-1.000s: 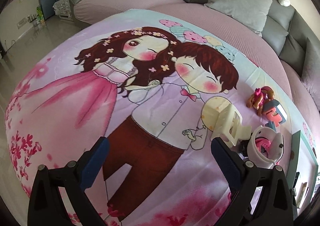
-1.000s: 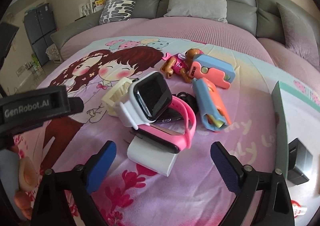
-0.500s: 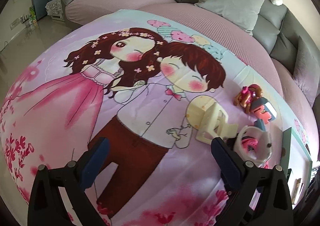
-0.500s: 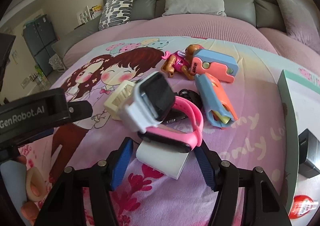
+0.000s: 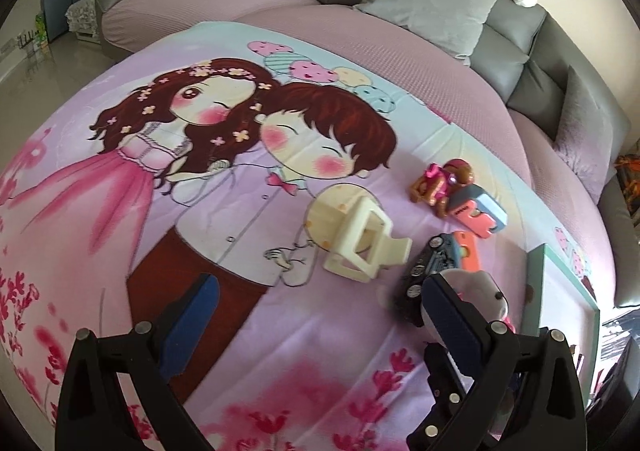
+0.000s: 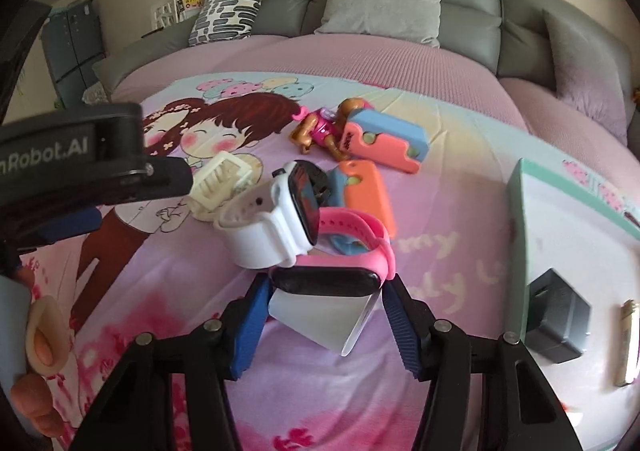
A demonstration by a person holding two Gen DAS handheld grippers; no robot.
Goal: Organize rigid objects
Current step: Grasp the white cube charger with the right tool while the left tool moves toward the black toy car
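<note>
Right tool [image 6: 324, 321] is clamped on the white block [image 6: 320, 321], its blue pads pressing both sides, and the pink watch [image 6: 340, 251] sits draped on top of that block, just above the blanket [image 6: 460, 251]. A white watch [image 6: 276, 227] leans against the pink one, tilted on its side. Beyond them, near the middle of the bed, lie the cream clip [image 6: 222, 187], the orange-and-blue cases [image 6: 368, 199] and a small doll [image 6: 320, 127]. Over at the right edge of the blanket, a green-rimmed tray [image 6: 516, 219] holds a dark box [image 6: 558, 325]. Left tool [image 5: 320, 321] hangs wide open over the blanket, gripping nothing, with the clip [image 5: 366, 241] just ahead.
</note>
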